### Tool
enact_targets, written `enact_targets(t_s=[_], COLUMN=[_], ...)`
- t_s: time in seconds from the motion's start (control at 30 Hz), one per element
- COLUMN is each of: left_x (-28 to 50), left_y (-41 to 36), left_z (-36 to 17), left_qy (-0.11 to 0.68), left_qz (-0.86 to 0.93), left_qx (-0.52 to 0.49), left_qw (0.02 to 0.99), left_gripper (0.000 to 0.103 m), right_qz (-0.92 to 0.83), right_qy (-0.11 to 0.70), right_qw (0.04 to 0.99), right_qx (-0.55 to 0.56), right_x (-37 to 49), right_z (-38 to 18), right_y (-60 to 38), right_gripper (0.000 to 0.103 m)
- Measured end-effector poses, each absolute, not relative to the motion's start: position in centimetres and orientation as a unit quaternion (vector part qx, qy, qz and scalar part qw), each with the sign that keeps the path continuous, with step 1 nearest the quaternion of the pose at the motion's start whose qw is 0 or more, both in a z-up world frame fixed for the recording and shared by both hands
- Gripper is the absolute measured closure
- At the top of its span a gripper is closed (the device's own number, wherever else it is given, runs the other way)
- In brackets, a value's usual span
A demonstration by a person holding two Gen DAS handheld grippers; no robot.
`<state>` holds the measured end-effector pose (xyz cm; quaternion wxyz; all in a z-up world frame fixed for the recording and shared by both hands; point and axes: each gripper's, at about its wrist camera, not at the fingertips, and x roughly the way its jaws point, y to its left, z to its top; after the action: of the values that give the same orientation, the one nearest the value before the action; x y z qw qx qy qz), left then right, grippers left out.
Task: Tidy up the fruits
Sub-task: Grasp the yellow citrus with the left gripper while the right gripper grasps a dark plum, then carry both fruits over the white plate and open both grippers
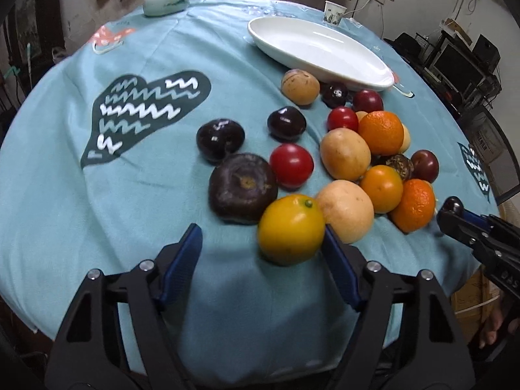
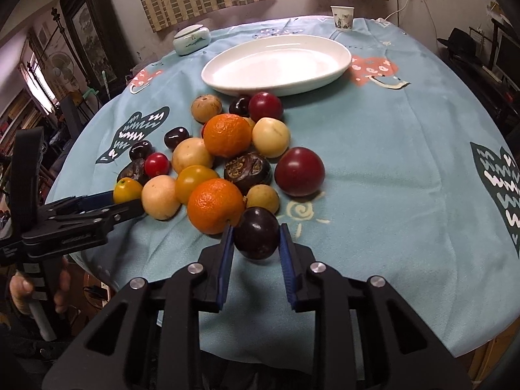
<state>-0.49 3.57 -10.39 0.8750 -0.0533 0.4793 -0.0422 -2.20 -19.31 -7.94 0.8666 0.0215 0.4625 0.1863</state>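
Several fruits lie in a pile on the blue tablecloth. In the left wrist view my left gripper is open; a yellow citrus sits between its fingers, against the right finger. In the right wrist view my right gripper is shut on a dark purple plum at the pile's near edge, next to an orange. The left gripper also shows there, by the yellow citrus. The right gripper's tip shows in the left wrist view. An empty white oval plate sits behind the pile.
A pale lidded ceramic jar and a small paper cup stand at the table's far edge. A big red plum and a dark rough fruit flank the pile. The round table's edge curves close below both grippers.
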Motion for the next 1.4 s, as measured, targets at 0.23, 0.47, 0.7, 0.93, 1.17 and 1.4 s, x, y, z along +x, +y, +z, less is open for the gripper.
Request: enact_targets(t_s=[0.23, 0.47, 0.7, 0.93, 1.17, 1.4], left_x=[-0.4, -1.3, -0.8, 2.9, 10.9, 22.2], left_y=[2.6, 2.5, 2.2, 1.3, 0.5, 0.1], left_z=[-9.8, -7.6, -5.8, -4.0, -1.8, -0.8], left_qy=[0.467, 0.445, 0.436, 0.425, 0.42, 0.429], left_qz=[-0.074, -0.079, -0.082, -0.09, -0.088, -0.064], left_qx=[-0.066, -0.056, -0.041, -0.028, -0.02, -0.017], left_qw=[0.879, 0.89, 0.895, 0.9, 0.903, 0.901], left_gripper=[0.065, 0.065, 0.065, 0.065, 0.065, 0.064], right_qz=[0.179, 0.186, 0.191, 0.194, 0.196, 0.182], right_qy=[0.457, 0.454, 0.448, 0.432, 0.413, 0.424], right_qw=[0.871, 0.871, 0.873, 0.88, 0.889, 0.887], right_qx=[0.025, 0.025, 0.029, 0.023, -0.003, -0.021], right_x=[-2.4, -2.3, -1.6, 1.5, 8.2, 19.4], right_z=[-7.5, -7.4, -6.9, -5.3, -2.5, -1.5], right_y=[-19.7, -19.5, -19.3, -18.4, -17.0, -15.5], right_gripper=[0.075, 0.075, 0.075, 0.075, 0.075, 0.075])
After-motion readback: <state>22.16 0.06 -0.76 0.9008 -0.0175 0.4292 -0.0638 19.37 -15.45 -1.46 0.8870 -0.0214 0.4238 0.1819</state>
